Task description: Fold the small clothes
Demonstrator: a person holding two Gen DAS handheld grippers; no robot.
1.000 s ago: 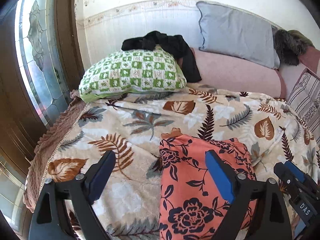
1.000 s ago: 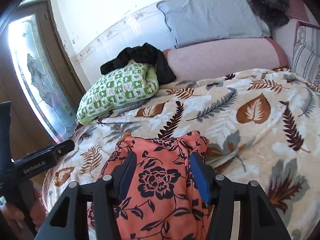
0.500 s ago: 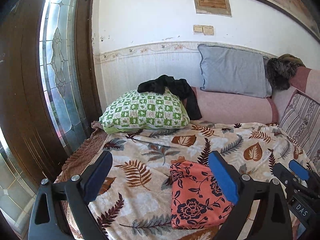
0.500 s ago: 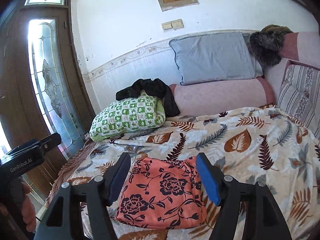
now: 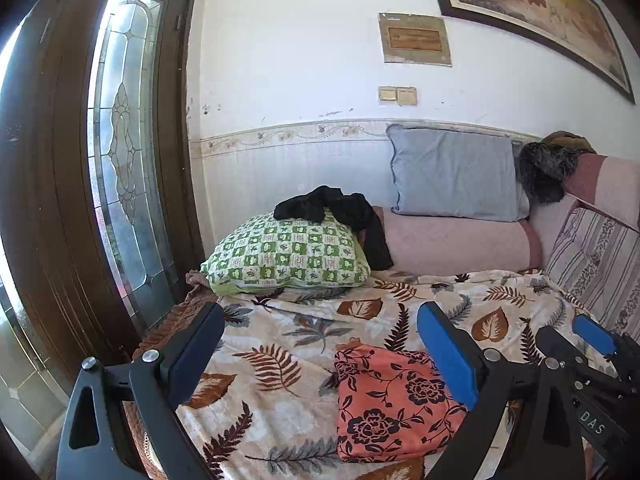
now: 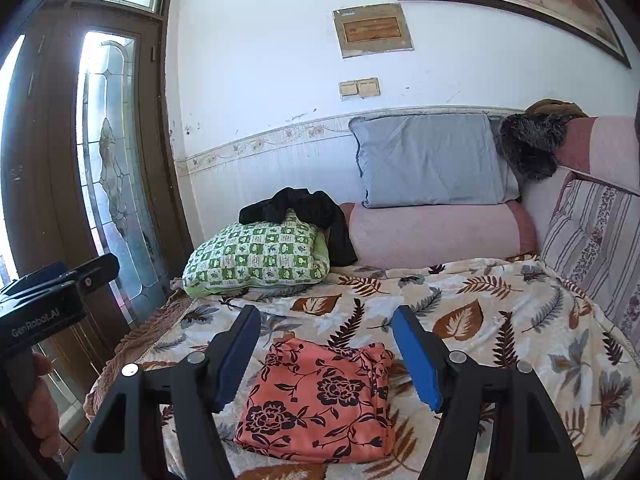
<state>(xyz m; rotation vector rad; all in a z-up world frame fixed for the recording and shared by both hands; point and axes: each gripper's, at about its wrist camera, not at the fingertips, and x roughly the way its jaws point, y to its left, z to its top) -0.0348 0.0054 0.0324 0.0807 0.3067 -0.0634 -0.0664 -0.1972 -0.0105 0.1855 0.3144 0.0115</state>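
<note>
A folded salmon-pink garment with dark flowers (image 5: 390,400) lies flat on the leaf-print blanket (image 5: 288,344); it also shows in the right wrist view (image 6: 320,400). My left gripper (image 5: 320,344) is open and empty, held above and back from the garment. My right gripper (image 6: 326,344) is open and empty, also raised and back from it. The right gripper's body shows at the right edge of the left wrist view (image 5: 580,356). A black garment (image 5: 340,212) lies crumpled over the green checked pillow (image 5: 288,256).
A grey pillow (image 5: 452,176) leans on a pink bolster (image 5: 452,240) at the wall. A striped cushion (image 5: 600,256) stands at the right. A dark furry item (image 5: 548,168) lies in the back corner. A wooden door with stained glass (image 5: 120,160) is on the left.
Both grippers have pulled up and back from the folded garment, which now looks smaller and lies free on the blanket. The garment has not moved.
</note>
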